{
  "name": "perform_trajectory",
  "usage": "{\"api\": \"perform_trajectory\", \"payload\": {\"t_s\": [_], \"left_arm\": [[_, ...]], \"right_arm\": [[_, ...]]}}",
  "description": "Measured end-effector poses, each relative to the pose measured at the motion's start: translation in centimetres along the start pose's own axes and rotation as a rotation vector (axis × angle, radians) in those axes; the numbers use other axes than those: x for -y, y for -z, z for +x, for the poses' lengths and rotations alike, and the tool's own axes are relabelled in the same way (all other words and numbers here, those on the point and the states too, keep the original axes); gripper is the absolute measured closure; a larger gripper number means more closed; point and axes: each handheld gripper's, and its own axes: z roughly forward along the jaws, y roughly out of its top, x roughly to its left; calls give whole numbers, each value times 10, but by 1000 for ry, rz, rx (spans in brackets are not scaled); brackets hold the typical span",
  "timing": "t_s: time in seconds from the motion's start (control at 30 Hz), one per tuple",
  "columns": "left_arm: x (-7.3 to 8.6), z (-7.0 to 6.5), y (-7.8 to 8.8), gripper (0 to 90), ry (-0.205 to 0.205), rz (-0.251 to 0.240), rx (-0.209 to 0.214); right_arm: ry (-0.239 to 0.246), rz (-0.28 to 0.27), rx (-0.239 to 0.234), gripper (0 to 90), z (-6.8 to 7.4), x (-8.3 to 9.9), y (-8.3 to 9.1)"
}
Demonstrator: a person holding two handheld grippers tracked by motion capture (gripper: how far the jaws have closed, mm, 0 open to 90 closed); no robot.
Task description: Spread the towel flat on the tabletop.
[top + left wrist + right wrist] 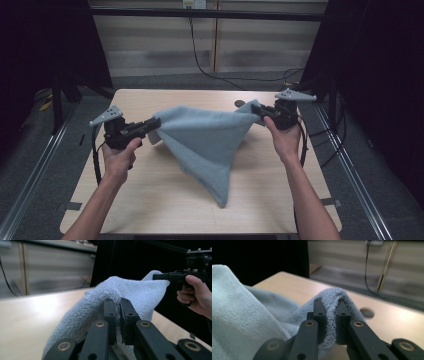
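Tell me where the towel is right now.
In the high view the towel hangs over the middle of the table, stretched between the left gripper and the right gripper, each clamped on a corner; its lower tip droops toward the near edge.

A pale blue-grey terry-cloth towel (207, 142) hangs spread above the light wooden table, lifted by two of its upper corners, one at the left and one at the right. Its top edge runs between those corners, sagging slightly toward the middle. Below that edge the cloth drapes in soft folds and narrows to a single point at the lower middle, which comes down to the tabletop. In the gripper views its looped pile (125, 292) bunches into rounded folds at each pinched corner (332, 307)
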Motion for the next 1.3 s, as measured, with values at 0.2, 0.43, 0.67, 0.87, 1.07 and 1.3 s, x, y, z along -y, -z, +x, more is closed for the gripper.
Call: {"api": "perform_trajectory", "payload": {"t_s": [0.2, 0.43, 0.67, 0.87, 1.07, 1.3], "left_arm": [[-36, -16, 16, 851, -87, -96, -26], [16, -30, 26, 843, -136, 26, 16], [100, -32, 22, 833, -59, 257, 78], [120, -50, 34, 765, -80, 334, 146], [105, -45, 54, 660, -45, 252, 152], [87, -15, 18, 617, -64, 263, 52]], "right_arm": [[47, -144, 16, 828, 13, -43, 26], [45, -113, 5, 827, 28, -2, 54], [-30, 137, -10, 823, 42, 134, 53], [-9, 251, -18, 744, 55, 167, 75], [-55, 235, 10, 597, 57, 168, 107], [-68, 215, 22, 582, 38, 160, 101]]}}
